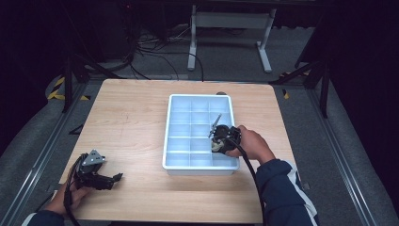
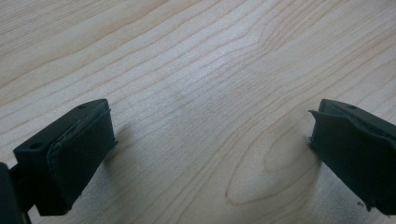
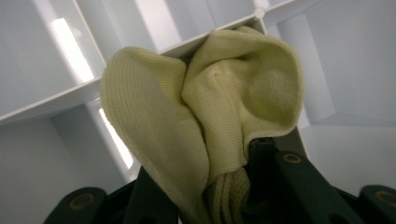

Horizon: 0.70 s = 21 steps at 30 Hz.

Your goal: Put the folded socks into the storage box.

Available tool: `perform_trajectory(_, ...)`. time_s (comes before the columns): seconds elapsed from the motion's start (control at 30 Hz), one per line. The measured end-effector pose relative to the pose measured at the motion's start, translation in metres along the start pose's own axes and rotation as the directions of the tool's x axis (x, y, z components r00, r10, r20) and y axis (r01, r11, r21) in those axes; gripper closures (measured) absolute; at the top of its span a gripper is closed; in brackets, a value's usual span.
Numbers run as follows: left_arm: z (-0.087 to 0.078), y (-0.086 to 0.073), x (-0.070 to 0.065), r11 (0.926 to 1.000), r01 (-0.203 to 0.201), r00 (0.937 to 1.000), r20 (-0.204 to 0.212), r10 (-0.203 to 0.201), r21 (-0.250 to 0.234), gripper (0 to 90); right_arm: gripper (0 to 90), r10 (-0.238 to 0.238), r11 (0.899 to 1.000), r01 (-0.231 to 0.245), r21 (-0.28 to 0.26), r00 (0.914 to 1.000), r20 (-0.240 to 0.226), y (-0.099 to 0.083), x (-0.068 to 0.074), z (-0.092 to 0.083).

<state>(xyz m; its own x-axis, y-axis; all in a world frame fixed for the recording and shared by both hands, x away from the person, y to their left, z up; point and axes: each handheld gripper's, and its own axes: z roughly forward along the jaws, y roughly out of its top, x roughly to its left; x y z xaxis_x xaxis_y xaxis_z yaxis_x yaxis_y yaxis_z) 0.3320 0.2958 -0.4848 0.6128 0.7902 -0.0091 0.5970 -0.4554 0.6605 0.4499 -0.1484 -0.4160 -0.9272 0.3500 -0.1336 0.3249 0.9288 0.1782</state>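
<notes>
Yellow cloth gripped over the divided tray

The right gripper (image 1: 220,137) is clamped on a pale yellow cloth (image 3: 210,107), holding it bunched up over the dividers of the white tray (image 1: 174,141), near the tray's right side and toward its near end. The left gripper (image 1: 101,178) rests low over the wooden table (image 2: 196,70) at its near left corner, jaws spread wide with nothing between them
</notes>
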Motion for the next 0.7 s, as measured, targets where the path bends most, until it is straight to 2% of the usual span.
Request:
perform_trajectory(0.13, 0.0, 0.0, 0.0, 1.0, 0.0, 1.0, 0.0, 0.0, 0.0, 0.0, 70.5, -0.013, 0.999, 0.014, 0.032, 0.9999, -0.003, 0.0029, -0.0003, 0.0013)
perform_trajectory(0.3, 0.0001, -0.0001, -0.0001, 1.0, 0.0, 1.0, -0.001, 0.0, -0.002, 0.0, 70.4, -0.007, 0.999, 0.007, 0.041, 1.0, 0.0, 0.0038, 0.0004, 0.0021)
perform_trajectory(0.7, 0.0002, -0.0001, -0.0001, 1.0, 0.001, 1.0, -0.001, -0.001, -0.003, 0.0, 65.0, 0.017, 1.0, -0.017, -0.006, 0.9999, -0.001, -0.0033, -0.0014, -0.0007)
